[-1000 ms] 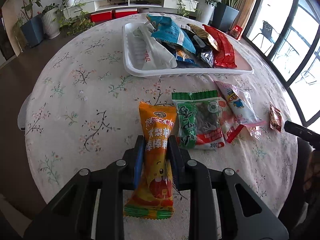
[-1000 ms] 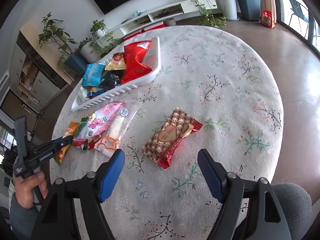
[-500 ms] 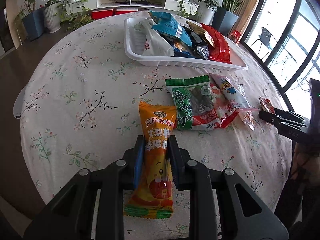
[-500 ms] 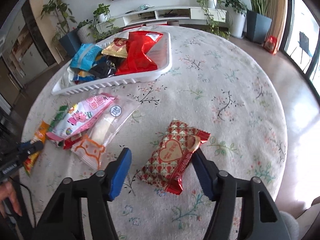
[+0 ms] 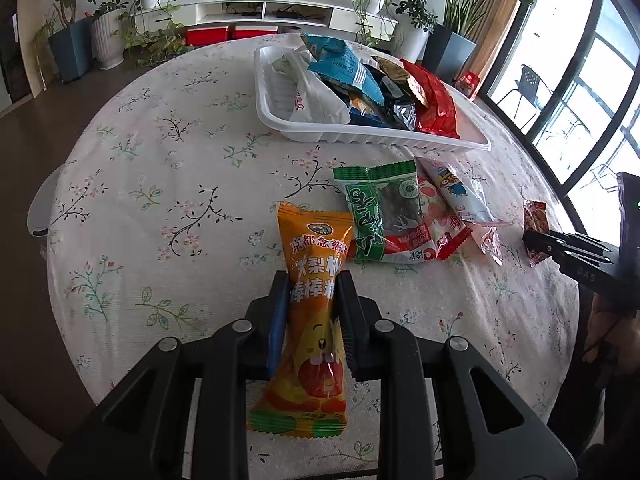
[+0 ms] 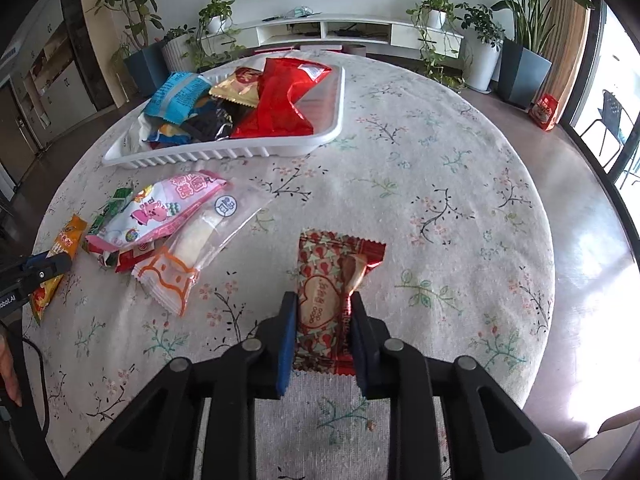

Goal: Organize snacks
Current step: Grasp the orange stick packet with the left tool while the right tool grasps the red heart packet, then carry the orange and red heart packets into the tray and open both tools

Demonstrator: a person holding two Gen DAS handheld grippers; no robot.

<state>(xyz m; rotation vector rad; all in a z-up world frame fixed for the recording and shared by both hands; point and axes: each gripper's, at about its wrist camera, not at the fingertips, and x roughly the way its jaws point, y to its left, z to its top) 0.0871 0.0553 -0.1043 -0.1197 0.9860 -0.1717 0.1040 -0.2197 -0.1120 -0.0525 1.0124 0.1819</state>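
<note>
My left gripper is shut on an orange snack packet, held over the near part of the table. My right gripper is shut on a red heart-patterned packet; that packet also shows in the left wrist view. A white tray holding several snacks stands at the far side; it also shows in the right wrist view. A green packet, a pink-and-white packet and a clear packet lie loose between tray and grippers.
The round table has a floral cloth. Potted plants and a low white shelf unit stand beyond it. Windows are on the right. A grey chair edge shows at the table's left.
My right gripper has moved in around the red heart packet and shut on it. My left gripper keeps the orange packet and has moved a little.
</note>
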